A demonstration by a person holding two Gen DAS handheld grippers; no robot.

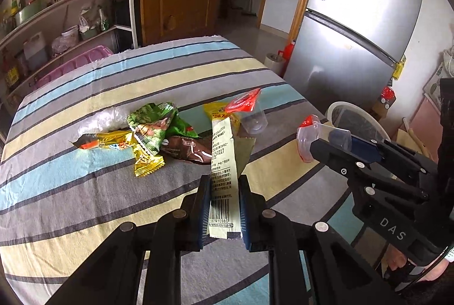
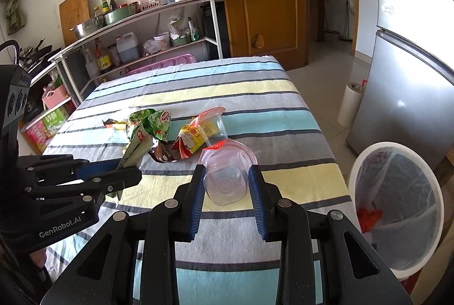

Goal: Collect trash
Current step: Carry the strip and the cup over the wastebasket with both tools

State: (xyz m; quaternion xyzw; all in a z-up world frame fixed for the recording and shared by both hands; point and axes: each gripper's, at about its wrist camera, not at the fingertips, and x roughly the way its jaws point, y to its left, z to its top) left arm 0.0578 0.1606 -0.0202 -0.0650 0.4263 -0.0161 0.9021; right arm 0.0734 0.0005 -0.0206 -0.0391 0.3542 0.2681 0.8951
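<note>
My left gripper (image 1: 224, 183) is shut on a long pale wrapper (image 1: 222, 152) with a barcode and holds it just above the striped table (image 1: 85, 191). In the right wrist view that gripper (image 2: 127, 170) comes in from the left with the wrapper (image 2: 134, 149) sticking up. My right gripper (image 2: 227, 173) is shut on a clear plastic cup (image 2: 225, 186) with a red-edged lid and holds it above the table's right side. The left wrist view shows it (image 1: 326, 142) at the right with the cup (image 1: 306, 140). Mid-table lie green (image 1: 153, 123), gold (image 1: 113, 143) and brown (image 1: 187, 152) wrappers and another clear cup (image 1: 249, 118).
A white trash bin (image 2: 391, 146) lined with a bag stands on the floor off the table's right edge, with something red inside. A silver fridge (image 2: 411, 92) rises behind it. Shelves (image 2: 142, 13) with bottles and a kettle line the left wall, and a wooden door (image 2: 264, 7) is at the back.
</note>
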